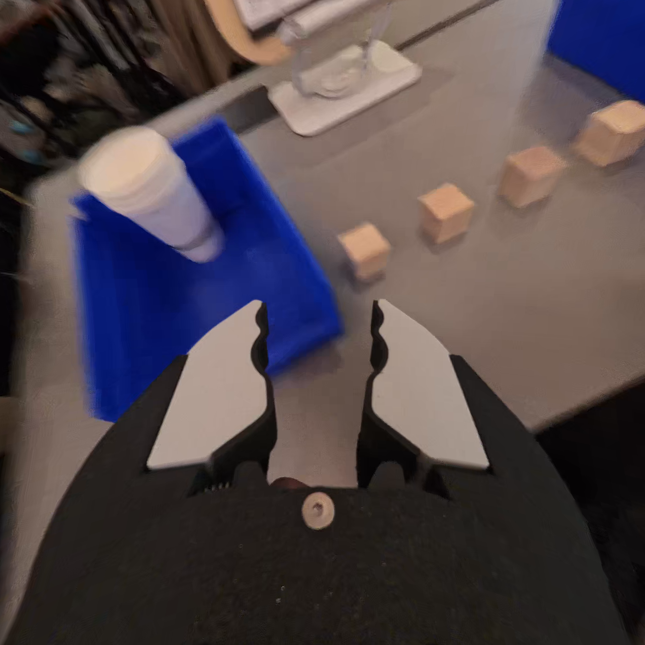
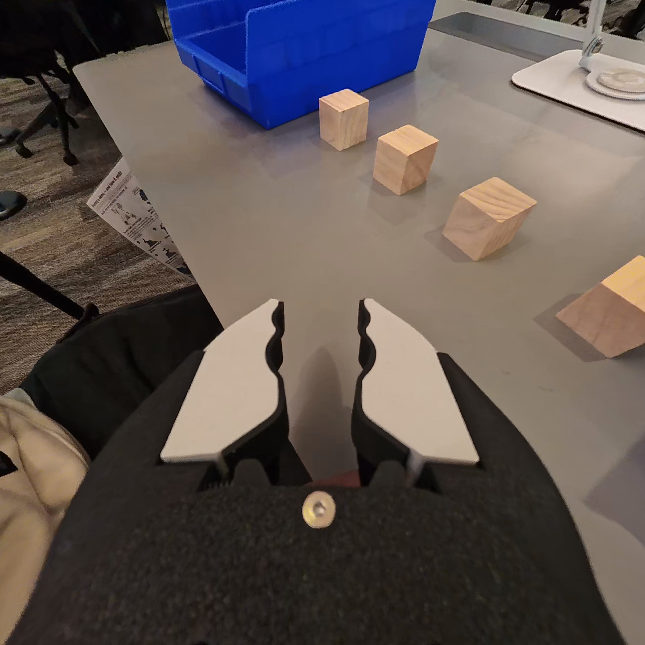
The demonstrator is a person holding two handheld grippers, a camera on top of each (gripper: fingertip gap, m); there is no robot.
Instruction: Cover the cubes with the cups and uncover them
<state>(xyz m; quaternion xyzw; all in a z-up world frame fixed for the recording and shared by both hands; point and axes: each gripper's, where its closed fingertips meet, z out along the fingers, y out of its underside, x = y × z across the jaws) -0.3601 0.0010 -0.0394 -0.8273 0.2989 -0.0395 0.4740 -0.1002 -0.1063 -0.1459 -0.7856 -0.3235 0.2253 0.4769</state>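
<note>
Several bare wooden cubes stand in a row on the grey table (image 2: 279,216). In the left wrist view the nearest cube (image 1: 364,251) is ahead and right of my left gripper (image 1: 319,307), which is open and empty above the near corner of a blue bin (image 1: 195,307). A stack of white cups (image 1: 150,190) stands in that bin, up and left of the gripper. This view is blurred. In the right wrist view my right gripper (image 2: 321,305) is open and empty above the table, with cubes (image 2: 343,118) (image 2: 405,158) (image 2: 488,218) (image 2: 607,310) ahead and to the right.
A second blue bin (image 2: 300,59) stands at the far left of the cube row; it also shows in the left wrist view (image 1: 600,45). A white stand base (image 1: 345,90) (image 2: 579,87) sits at the back. The table edge, a printed sheet (image 2: 139,216) and carpet lie left of the right gripper.
</note>
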